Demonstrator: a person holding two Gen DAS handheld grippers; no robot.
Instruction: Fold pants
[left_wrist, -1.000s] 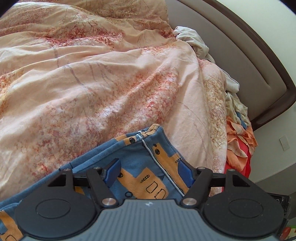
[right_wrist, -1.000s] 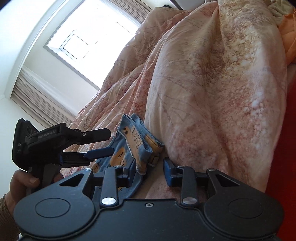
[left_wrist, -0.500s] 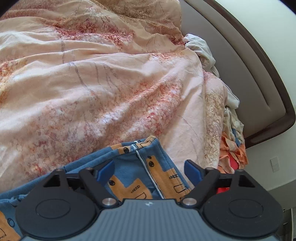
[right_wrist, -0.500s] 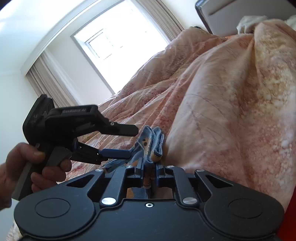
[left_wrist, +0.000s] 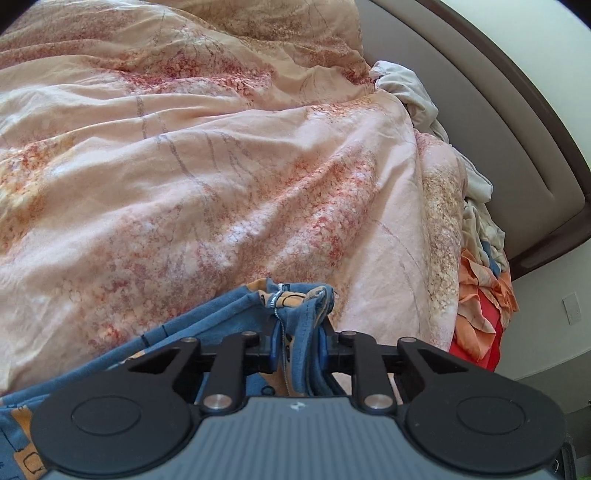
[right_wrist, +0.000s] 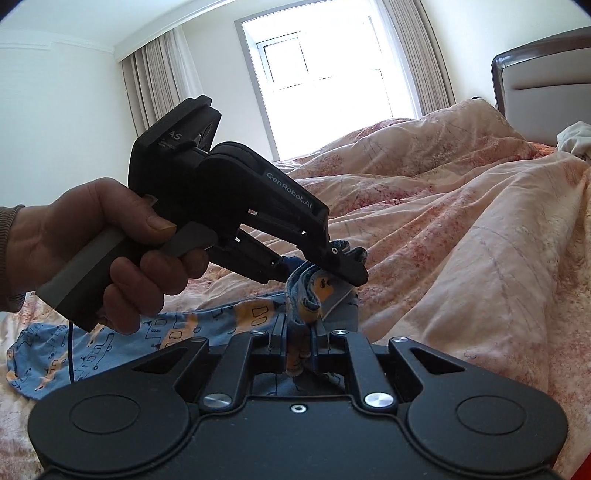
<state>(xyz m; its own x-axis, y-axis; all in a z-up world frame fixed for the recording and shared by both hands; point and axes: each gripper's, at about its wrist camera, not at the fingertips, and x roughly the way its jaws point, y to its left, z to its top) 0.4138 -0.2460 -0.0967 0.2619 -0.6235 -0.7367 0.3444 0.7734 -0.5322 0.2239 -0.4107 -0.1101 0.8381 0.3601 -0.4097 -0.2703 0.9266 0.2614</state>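
Observation:
The pants (right_wrist: 122, 343) are blue with an orange vehicle print and lie on the pink floral duvet (right_wrist: 461, 229). My left gripper (left_wrist: 297, 350) is shut on a bunched edge of the pants (left_wrist: 295, 306). It also shows in the right wrist view (right_wrist: 317, 266), held in a hand, pinching the same fabric a little above the bed. My right gripper (right_wrist: 297, 350) is shut on the pants edge just below the left gripper. The rest of the pants trails off to the left on the bed.
The duvet (left_wrist: 221, 166) covers the bed in rumpled folds. A padded headboard (left_wrist: 498, 122) stands at the right. Loose white and orange clothes (left_wrist: 480, 266) are piled by the headboard. A window (right_wrist: 325, 74) with curtains is behind the bed.
Both grippers have shut on the pants edge: the right one first, then the left. The fabric is now bunched and lifted a little off the duvet.

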